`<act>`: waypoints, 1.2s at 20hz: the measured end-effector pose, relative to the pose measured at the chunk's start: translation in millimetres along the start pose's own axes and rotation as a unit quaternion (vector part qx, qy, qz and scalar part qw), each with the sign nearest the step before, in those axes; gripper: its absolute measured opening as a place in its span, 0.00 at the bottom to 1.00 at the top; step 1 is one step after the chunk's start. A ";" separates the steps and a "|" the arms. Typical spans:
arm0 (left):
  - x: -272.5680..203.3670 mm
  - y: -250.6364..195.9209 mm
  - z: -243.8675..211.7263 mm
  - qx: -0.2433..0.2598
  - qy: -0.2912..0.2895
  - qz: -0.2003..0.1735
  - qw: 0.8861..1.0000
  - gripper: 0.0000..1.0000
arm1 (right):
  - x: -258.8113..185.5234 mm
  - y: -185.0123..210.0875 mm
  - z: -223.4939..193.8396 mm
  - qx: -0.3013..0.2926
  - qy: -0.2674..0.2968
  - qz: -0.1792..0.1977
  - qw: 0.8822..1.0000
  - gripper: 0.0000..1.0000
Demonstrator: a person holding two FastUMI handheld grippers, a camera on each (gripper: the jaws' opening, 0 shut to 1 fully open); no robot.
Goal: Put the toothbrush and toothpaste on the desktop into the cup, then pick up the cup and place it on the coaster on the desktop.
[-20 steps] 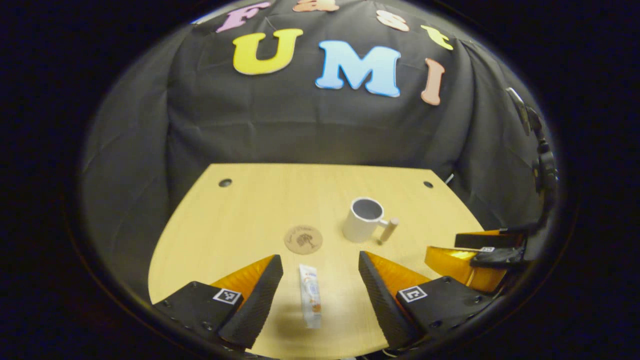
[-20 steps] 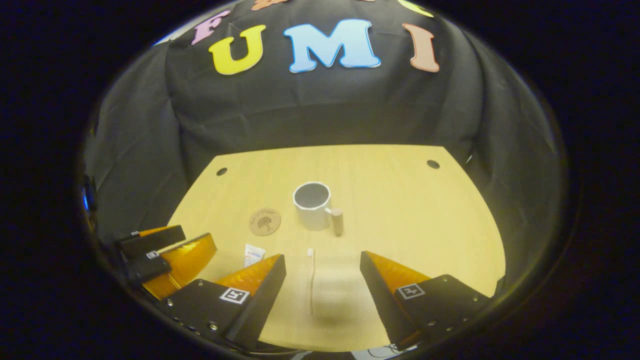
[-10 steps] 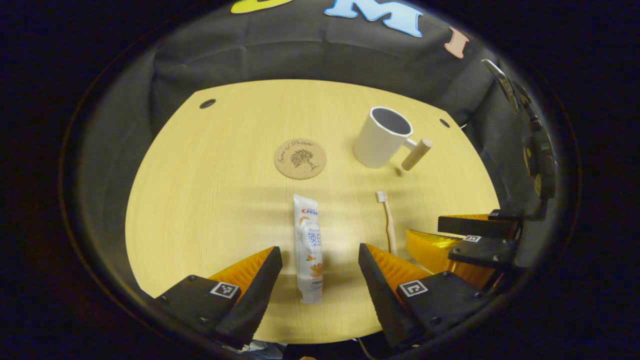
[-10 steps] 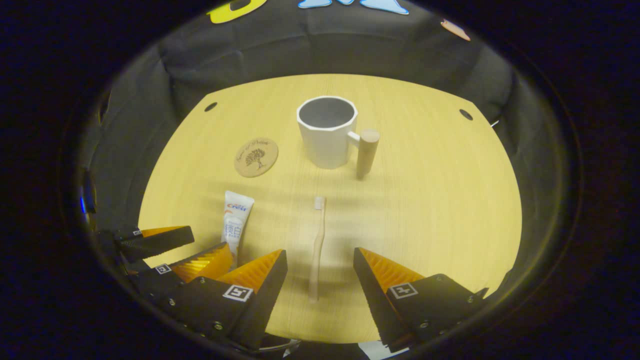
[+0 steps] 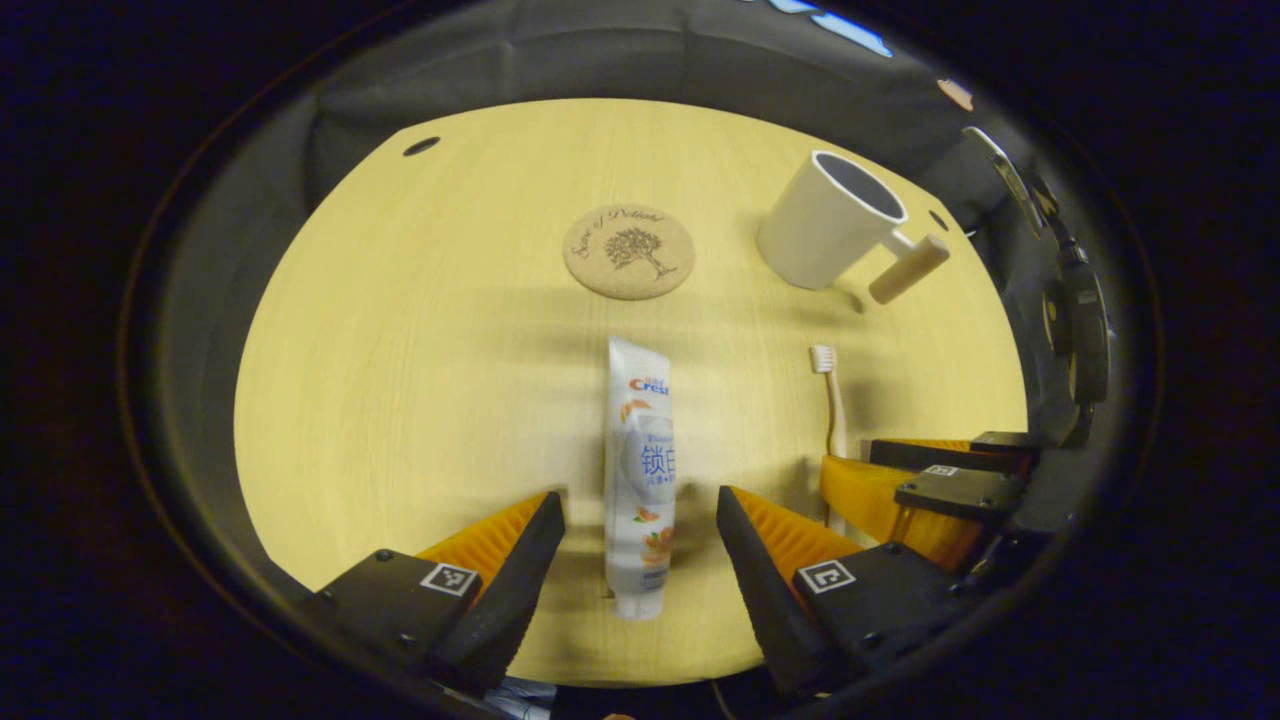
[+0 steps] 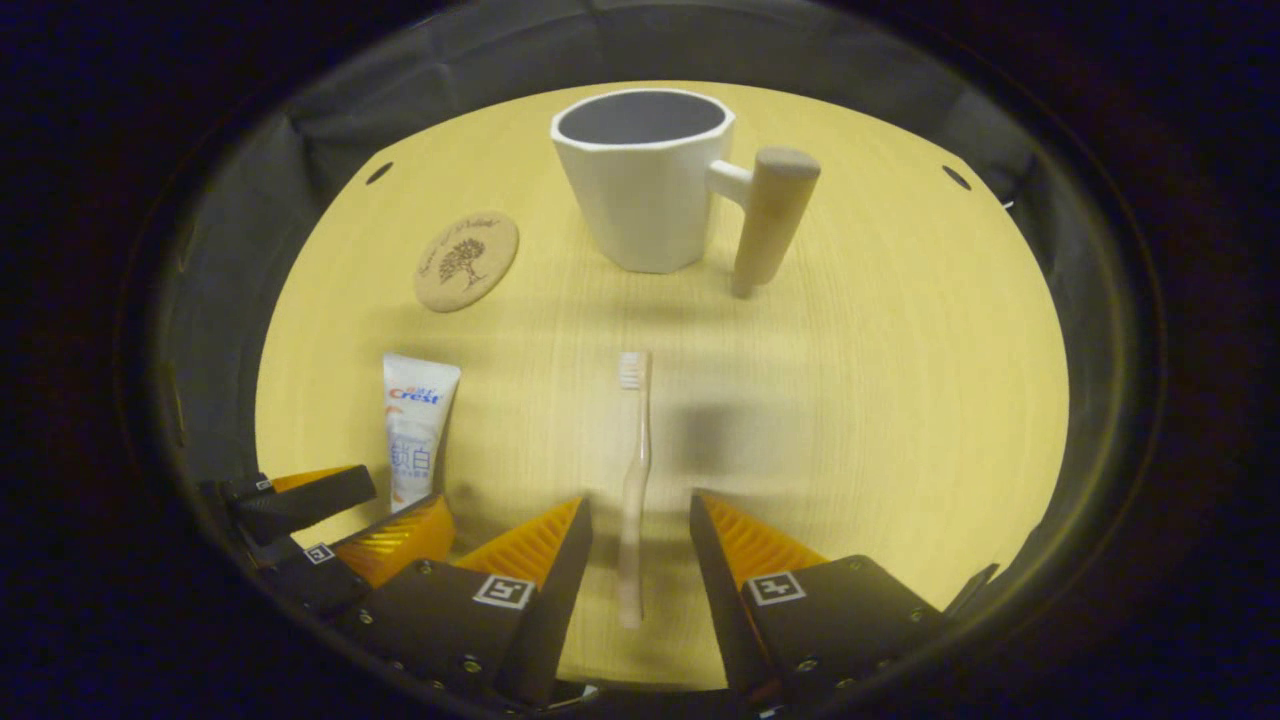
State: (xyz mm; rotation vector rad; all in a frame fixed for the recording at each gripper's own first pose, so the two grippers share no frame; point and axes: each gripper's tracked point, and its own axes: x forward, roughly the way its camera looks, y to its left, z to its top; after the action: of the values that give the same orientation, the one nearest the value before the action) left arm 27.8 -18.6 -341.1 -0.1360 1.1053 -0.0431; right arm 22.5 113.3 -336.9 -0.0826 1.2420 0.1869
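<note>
A white toothpaste tube [image 5: 640,470] lies flat on the desktop, and my left gripper [image 5: 640,510] stands open with a finger on each side of its lower half, clear gaps both sides. A pale toothbrush [image 6: 634,470] lies bristles away from me; my right gripper [image 6: 640,510] is open astride its handle, the fingers close to it but apart. The white cup [image 6: 645,180] with a wooden handle [image 6: 770,220] stands upright and empty beyond the brush. The cup [image 5: 830,230], toothbrush [image 5: 830,395] and right gripper [image 5: 880,480] also appear in the left gripper view, to the right.
A round cork coaster [image 5: 628,250] lies on the wooden desktop [image 5: 400,350] beyond the toothpaste and left of the cup; it shows as the coaster [image 6: 466,262] in the right gripper view, as do the toothpaste [image 6: 415,425] and left gripper [image 6: 350,515]. Black cloth hangs around the table.
Both grippers have come down and forward toward the table. The toothpaste and toothbrush now lie between their fingers. The right gripper's fingers have narrowed around the brush handle.
</note>
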 end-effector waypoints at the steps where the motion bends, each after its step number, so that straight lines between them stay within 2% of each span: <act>1: 2.9 -0.5 -3.1 -0.004 0.008 0.000 1.000 1.00 | 2.9 -2.8 -0.6 -0.003 0.007 -0.007 1.000 0.62; 3: 7.8 1.8 -7.2 -0.015 0.015 0.003 1.000 1.00 | 3.6 -3.2 5.2 -0.004 0.002 -0.010 1.000 0.60; 5: 11.4 9.3 -9.4 -0.011 0.021 0.024 0.999 1.00 | 4.2 -3.2 5.4 -0.006 0.007 -0.015 1.000 0.60; 7: 13.7 14.2 -9.2 -0.001 0.022 0.048 0.999 0.92 | 4.2 -3.5 6.2 -0.016 0.012 -0.024 1.000 0.60; 8: 14.9 13.2 -5.7 0.001 0.017 0.049 0.999 0.86 | 3.1 -6.5 5.3 -0.016 0.007 -0.030 0.999 0.60; 9: 17.1 14.3 -6.1 0.003 0.017 0.051 0.999 0.78 | 8.4 -5.7 5.5 -0.014 0.013 -0.031 0.999 0.46; 11: 15.9 15.8 -6.3 0.004 0.020 0.053 0.998 0.54 | 1.7 -8.0 3.2 -0.023 0.019 -0.041 0.999 0.46; 12: 14.0 15.0 -3.1 0.007 0.020 0.056 0.998 0.52 | 8.0 -9.2 2.7 -0.016 0.014 -0.041 0.999 0.45; 13: 13.5 14.5 -2.8 0.008 0.025 0.057 0.998 0.47 | 4.7 -9.3 0.3 -0.014 0.024 -0.041 0.999 0.16; 14: 11.9 13.5 -1.0 0.008 0.027 0.056 0.998 0.48 | 1.3 -9.6 -0.8 -0.017 0.027 -0.039 0.999 0.16; 15: 8.6 12.4 0.7 0.005 0.028 0.059 0.998 0.41 | 1.9 -10.9 0.8 -0.018 0.028 -0.038 0.999 0.17; 16: 5.4 11.9 5.0 0.004 0.024 0.062 0.998 0.39 | 0.4 -10.1 1.0 -0.008 0.018 -0.039 0.999 0.17; 17: 2.1 11.1 6.3 -0.001 0.028 0.066 0.997 0.27 | 8.1 -9.3 2.2 -0.005 0.026 -0.036 0.999 0.04; 18: 0.3 9.9 11.7 -0.002 0.023 0.067 0.997 0.27 | 2.6 -10.2 1.5 -0.006 0.025 -0.032 0.999 0.04; 19: -2.3 8.2 14.6 -0.003 0.026 0.068 0.997 0.19 | 2.4 -9.8 1.0 -0.006 0.025 -0.029 0.999 0.04; 24: -17.9 0.8 43.8 0.003 0.029 0.065 0.997 0.20 | -2.3 -6.1 0.0 0.004 0.017 -0.009 1.000 0.04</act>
State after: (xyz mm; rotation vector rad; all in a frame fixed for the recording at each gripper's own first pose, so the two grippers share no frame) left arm 58.9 -12.1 -305.9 -0.0575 1.1693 0.0654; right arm 22.9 107.1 -335.0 -0.0906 1.2758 0.1668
